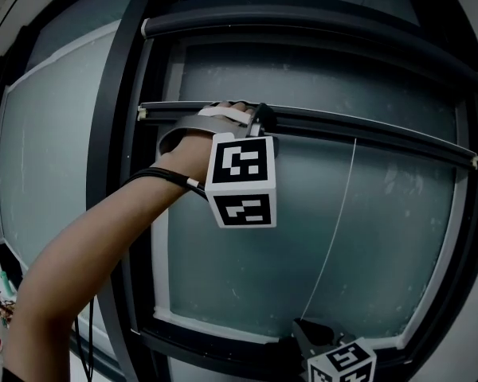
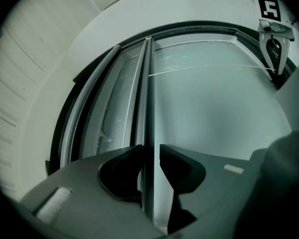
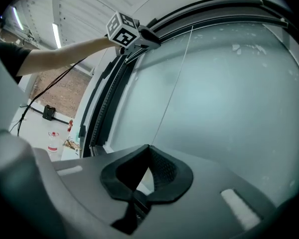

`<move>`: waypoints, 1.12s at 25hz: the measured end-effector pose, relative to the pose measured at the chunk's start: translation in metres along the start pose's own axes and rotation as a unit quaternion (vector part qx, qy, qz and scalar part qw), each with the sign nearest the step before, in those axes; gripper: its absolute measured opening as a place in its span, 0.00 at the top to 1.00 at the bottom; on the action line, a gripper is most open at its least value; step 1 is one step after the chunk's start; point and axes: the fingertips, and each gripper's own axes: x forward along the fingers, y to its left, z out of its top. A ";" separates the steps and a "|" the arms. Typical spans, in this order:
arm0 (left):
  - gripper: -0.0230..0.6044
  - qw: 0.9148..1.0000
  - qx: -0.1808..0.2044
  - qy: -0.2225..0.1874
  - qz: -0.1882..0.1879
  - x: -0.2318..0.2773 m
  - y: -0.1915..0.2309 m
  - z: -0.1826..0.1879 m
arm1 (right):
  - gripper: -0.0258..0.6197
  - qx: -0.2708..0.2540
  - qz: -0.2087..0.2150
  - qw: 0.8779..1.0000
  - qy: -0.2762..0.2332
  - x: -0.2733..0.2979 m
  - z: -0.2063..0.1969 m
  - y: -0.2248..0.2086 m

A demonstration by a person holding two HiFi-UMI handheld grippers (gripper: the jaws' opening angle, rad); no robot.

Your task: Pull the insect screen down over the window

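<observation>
The insect screen's dark pull bar runs across the upper part of the window. My left gripper is on it left of the middle. In the left gripper view the bar passes between the jaws of the left gripper. One finger touches it and a narrow gap shows at the other side. A thin pull cord hangs from the bar to my right gripper at the bottom. The right gripper is shut on the cord.
The dark window frame surrounds frosted glass. The screen's housing lies above the bar. My bare forearm reaches up at the left. Far below, a bottle and a black box stand on the floor.
</observation>
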 end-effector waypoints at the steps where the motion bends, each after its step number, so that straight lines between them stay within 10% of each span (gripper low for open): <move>1: 0.77 1.000 0.005 0.003 -0.005 -0.002 -0.006 0.000 | 0.96 0.007 0.004 1.000 0.001 0.001 -0.004 0.004; 6: 0.83 0.997 -0.044 -0.005 -0.057 -0.015 -0.031 0.004 | 0.96 0.019 0.017 0.999 0.029 0.004 -0.031 0.025; 28: 0.79 0.984 -0.051 -0.009 -0.172 -0.063 -0.227 0.026 | 0.96 0.116 0.030 0.983 0.140 0.008 -0.230 0.060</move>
